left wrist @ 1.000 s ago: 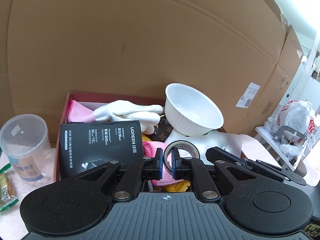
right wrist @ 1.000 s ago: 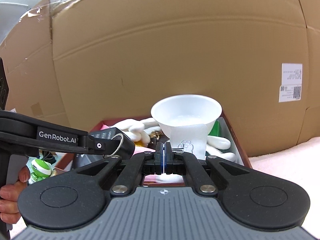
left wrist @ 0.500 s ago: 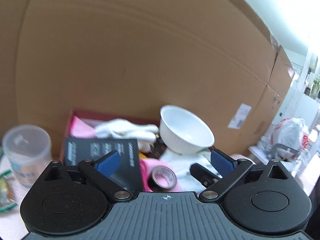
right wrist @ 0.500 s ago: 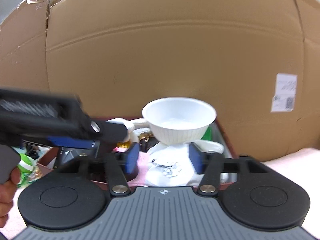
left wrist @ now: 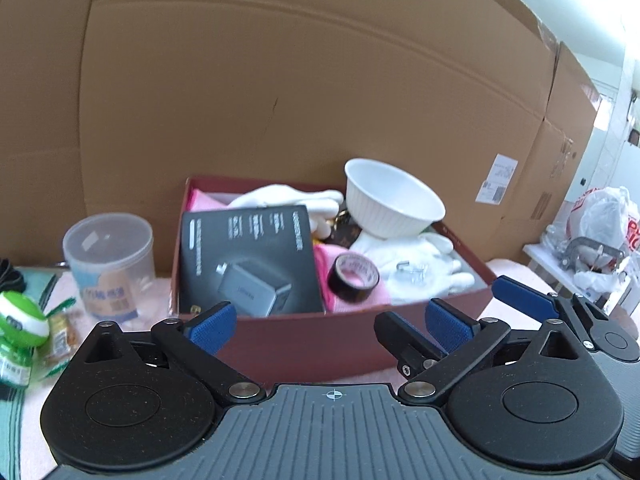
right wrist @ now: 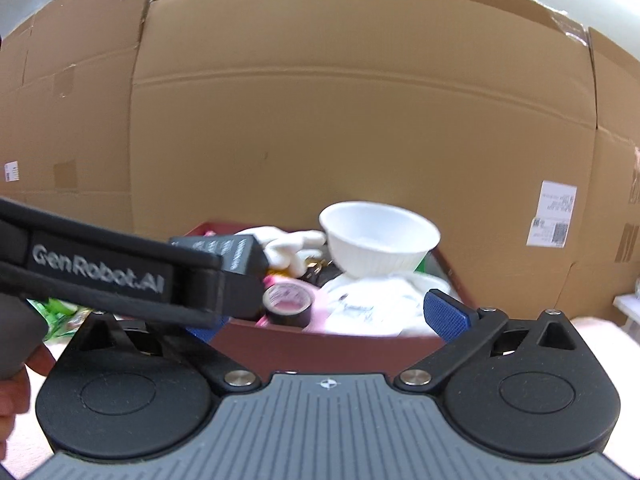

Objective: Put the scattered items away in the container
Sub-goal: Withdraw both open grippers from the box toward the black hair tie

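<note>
A dark red box (left wrist: 304, 332) stands against the cardboard wall. In it lie a black charger package (left wrist: 248, 256), a black tape roll (left wrist: 354, 278) on pink cloth, white gloves (left wrist: 416, 264), a small bag with a metal hook (left wrist: 412, 270) and a tilted white bowl (left wrist: 392, 200). My left gripper (left wrist: 330, 322) is open and empty in front of the box. My right gripper (right wrist: 320, 316) is open and empty too; the box (right wrist: 320, 348), tape roll (right wrist: 288, 300) and bowl (right wrist: 376, 240) lie ahead of it. The left gripper's body crosses the right wrist view at left.
Left of the box on the pink mat stand a clear plastic jar (left wrist: 110, 264), a green and white ball (left wrist: 22, 318) and snack packets (left wrist: 60, 328). A large cardboard wall (left wrist: 320, 100) is behind. A white bag on a small table (left wrist: 600, 236) is far right.
Both grippers opened and drew back from the box. The left let go of the tape roll, which now lies on the pink cloth; the right let go of the small bag on the gloves.
</note>
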Demonstrator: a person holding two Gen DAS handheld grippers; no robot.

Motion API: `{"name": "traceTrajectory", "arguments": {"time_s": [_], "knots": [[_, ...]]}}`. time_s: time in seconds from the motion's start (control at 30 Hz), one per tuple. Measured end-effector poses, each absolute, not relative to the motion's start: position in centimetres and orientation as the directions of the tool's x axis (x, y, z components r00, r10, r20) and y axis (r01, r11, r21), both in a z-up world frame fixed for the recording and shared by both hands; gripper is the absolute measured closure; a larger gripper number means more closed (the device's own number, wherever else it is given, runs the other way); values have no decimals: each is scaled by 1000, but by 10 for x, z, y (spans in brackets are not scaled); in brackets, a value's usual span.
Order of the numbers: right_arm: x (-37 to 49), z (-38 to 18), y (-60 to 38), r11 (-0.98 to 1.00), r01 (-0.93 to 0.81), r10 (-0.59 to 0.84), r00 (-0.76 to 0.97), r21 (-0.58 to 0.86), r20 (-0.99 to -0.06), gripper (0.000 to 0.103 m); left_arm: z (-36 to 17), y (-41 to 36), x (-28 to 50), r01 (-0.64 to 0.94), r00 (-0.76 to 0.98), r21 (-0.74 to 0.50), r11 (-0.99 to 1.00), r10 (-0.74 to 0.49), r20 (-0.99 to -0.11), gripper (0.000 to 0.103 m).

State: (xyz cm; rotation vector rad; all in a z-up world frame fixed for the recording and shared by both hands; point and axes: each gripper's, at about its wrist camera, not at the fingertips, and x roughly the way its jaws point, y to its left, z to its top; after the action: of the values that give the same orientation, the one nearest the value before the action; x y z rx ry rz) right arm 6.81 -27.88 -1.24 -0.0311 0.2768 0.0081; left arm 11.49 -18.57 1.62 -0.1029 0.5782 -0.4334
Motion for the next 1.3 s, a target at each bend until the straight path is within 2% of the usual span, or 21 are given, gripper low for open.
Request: {"name": "traceTrajectory", "arguments": {"time_s": [0.27, 0.67, 0.83, 1.0, 1.13, 1.3], "knots": [[49, -14, -259, 998, -25, 8, 952, -54, -307, 0, 12, -168, 91, 327, 752, -228, 917, -398, -525, 0], [24, -12, -229, 993, -64, 30, 953, -102, -300, 0, 6, -134, 53, 306, 770, -239, 922, -387, -507, 0], [18, -29, -205, 983, -149, 101, 927, -108, -361, 0, -21, -102, 41, 242, 747, -276, 930, -360, -560, 0], [17, -60, -169, 971, -226, 164, 869, -79, -467, 0, -47, -72, 36, 167, 714, -317, 934, -336, -614, 0], [17, -75, -145, 955, -274, 180, 844, -117, -506, 0, -49, -47, 37, 103, 734, -341, 934, -303, -608, 0], [25, -79, -144, 966, -237, 151, 846, -106, -512, 0, -42, -29, 49, 66, 767, -337, 939, -264, -585, 0]]}}
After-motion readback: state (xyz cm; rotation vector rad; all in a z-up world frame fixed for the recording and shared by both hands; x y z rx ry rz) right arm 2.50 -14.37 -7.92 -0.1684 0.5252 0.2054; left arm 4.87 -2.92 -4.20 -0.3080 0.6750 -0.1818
